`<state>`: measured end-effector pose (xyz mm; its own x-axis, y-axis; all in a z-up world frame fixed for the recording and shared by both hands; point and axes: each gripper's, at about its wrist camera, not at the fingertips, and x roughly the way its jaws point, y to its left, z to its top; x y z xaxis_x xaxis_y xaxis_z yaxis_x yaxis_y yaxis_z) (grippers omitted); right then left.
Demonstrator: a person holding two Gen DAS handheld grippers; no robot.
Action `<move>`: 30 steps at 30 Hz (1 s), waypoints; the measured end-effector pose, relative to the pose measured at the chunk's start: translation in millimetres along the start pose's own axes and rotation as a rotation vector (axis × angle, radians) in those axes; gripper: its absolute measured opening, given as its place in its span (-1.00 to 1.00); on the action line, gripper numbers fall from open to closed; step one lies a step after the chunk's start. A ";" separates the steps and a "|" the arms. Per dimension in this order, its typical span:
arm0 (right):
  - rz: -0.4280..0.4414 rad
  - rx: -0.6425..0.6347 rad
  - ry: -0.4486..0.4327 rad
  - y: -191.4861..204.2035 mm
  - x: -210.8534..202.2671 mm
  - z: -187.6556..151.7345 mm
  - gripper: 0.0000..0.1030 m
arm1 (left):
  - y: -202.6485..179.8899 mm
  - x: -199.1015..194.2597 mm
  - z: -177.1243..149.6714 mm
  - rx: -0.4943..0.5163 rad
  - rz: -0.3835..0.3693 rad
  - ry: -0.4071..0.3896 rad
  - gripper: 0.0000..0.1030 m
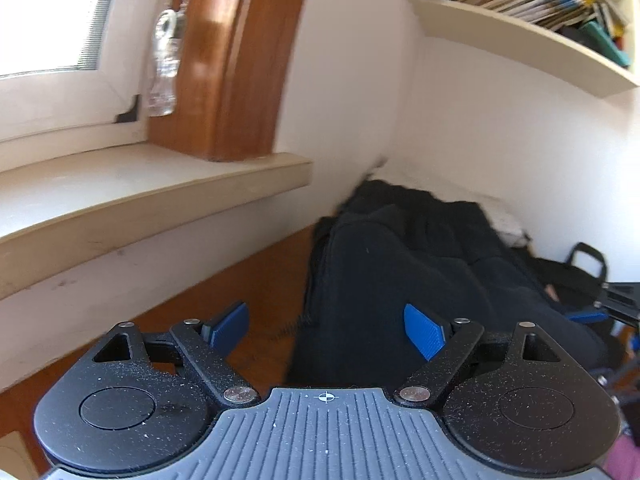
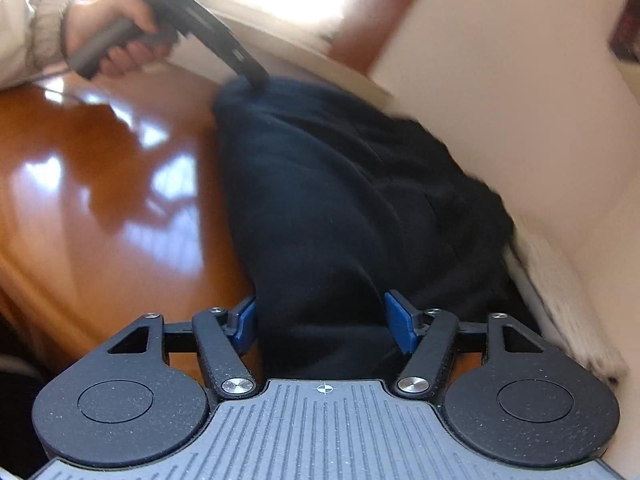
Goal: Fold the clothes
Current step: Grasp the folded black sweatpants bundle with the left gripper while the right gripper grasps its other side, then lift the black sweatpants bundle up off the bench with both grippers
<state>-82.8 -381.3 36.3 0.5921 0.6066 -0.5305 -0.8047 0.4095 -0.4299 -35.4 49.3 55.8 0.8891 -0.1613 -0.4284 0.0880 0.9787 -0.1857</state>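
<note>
Dark navy garment (image 2: pixel 340 200) lying bunched along the far edge of a glossy wooden table (image 2: pixel 100 168), pressed against a white wall (image 2: pixel 520 100) on one side. Left gripper (image 1: pixel 326 330) held over the near end of the cloth, blue pads (image 1: pixel 424 330) spread wide apart, nothing pinched between them. In the right wrist view, left hand (image 2: pixel 116 36) wrapped round that tool's handle, beige knitted sleeve (image 2: pixel 40 32) at the wrist, tool tip at the far end of the cloth. Right gripper (image 2: pixel 324 320) low over the opposite end, blue pads either side of a fold of fabric; grip not certain, picture blurred. Pale windowsill (image 1: pixel 140 188) above the table edge, bookshelf (image 1: pixel 520 40) high on the wall.
</note>
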 end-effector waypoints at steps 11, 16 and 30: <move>0.163 0.402 -0.098 -89.5 -43.2 -29.2 0.38 | 12.7 23.7 21.6 -0.128 -0.110 0.037 0.68; 0.151 0.671 -0.114 -142.7 -28.9 -34.2 0.48 | 24.8 59.9 39.1 -0.187 -0.197 0.099 0.43; 0.178 0.882 -0.017 -189.4 87.4 -44.7 0.58 | 38.2 127.5 50.9 -0.241 -0.309 0.218 0.57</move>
<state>123.3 -436.3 38.8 0.4603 0.7182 -0.5218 -0.6296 0.6785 0.3786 104.2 72.6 39.1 0.7198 -0.4899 -0.4918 0.2049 0.8269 -0.5237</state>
